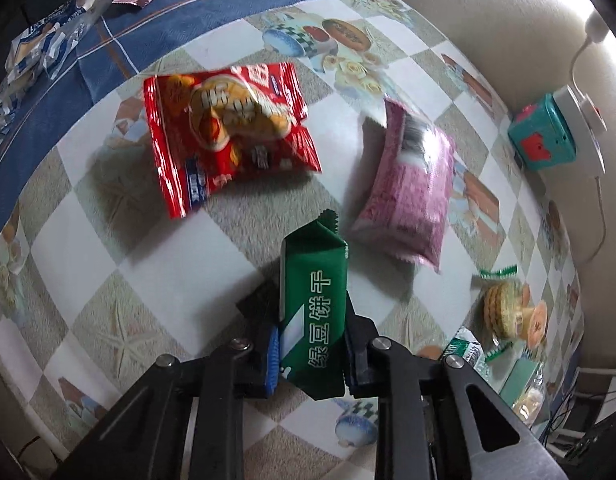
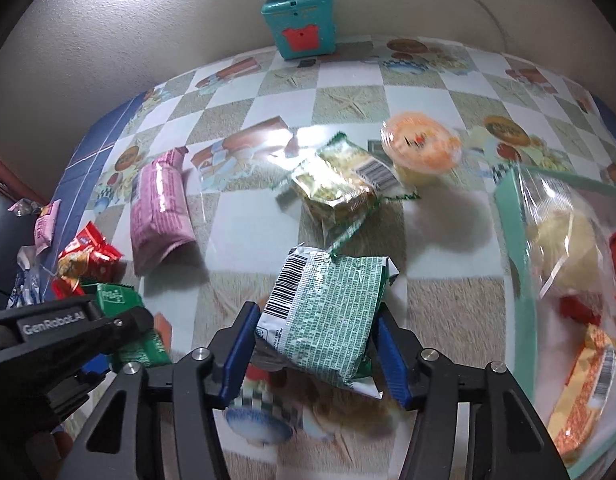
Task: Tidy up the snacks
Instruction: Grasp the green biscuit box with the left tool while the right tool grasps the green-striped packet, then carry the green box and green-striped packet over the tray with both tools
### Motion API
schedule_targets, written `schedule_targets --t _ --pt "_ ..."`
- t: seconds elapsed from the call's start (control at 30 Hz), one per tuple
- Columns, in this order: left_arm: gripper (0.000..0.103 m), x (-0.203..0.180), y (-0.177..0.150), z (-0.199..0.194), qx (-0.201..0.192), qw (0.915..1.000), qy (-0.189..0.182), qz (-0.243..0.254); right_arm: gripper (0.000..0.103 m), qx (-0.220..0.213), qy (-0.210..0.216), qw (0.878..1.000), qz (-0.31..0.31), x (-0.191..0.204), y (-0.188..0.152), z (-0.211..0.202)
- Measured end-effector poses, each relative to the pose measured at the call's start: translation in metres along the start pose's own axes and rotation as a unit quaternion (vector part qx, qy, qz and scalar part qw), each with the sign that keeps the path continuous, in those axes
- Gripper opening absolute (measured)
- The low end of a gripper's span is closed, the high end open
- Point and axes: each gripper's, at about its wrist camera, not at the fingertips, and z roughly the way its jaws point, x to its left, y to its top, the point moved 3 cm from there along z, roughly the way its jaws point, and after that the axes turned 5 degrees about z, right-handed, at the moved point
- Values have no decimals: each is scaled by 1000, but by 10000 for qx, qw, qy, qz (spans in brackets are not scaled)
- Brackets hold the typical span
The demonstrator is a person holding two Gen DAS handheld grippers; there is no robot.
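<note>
A checkered tablecloth (image 2: pixel 339 92) with a blue border covers the table against a beige textured wall (image 2: pixel 128 32)

The left tool (image 1: pixel 311 344) is matt black, with angular linkage arms joined by round silver screws and ribbed blue pads (image 1: pixel 272 360) lining its fingers. The right tool (image 2: pixel 315 348) has the same build: black arms with cut-out slots, silver pivot screws, blue pads (image 2: pixel 238 350). White "GenRobot.AI" lettering marks the left tool's black body.

Both wrist views steeply down, close, sharing tablecloth (image 1: pixel 228 248)
</note>
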Motion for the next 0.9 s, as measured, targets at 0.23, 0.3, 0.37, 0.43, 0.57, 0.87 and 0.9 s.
schedule_targets --t 0.23,0.3,0.37,0.43,0.57,0.87,0.9 --pt "26 4 -16 -7 105 9999 -19 42 59 104 87 9999 58 -5 -15 -19" --pt "26 5 -20 -12 74 10000 -13 60 59 59 115 9999 72 -7 -17 -30" --pt "26 6 -26 -20 14 9999 -10 104 59 0 145 9999 92 -10 -20 -42" --pt "26 4 -34 -30 -60 9998 -19 185 59 -58 176 9998 99 -12 -22 -52" --pt "26 -2 -45 -49 -192 9992 -92 351 59 -160 191 9996 128 -21 -30 -73" --pt "26 -24 -66 -89 -504 9951 -261 810 59 -407 159 9988 217 -46 -43 -115" --pt "26 -25 -67 -91 -528 9946 -279 846 59 -445 160 9986 232 -48 -43 -120"
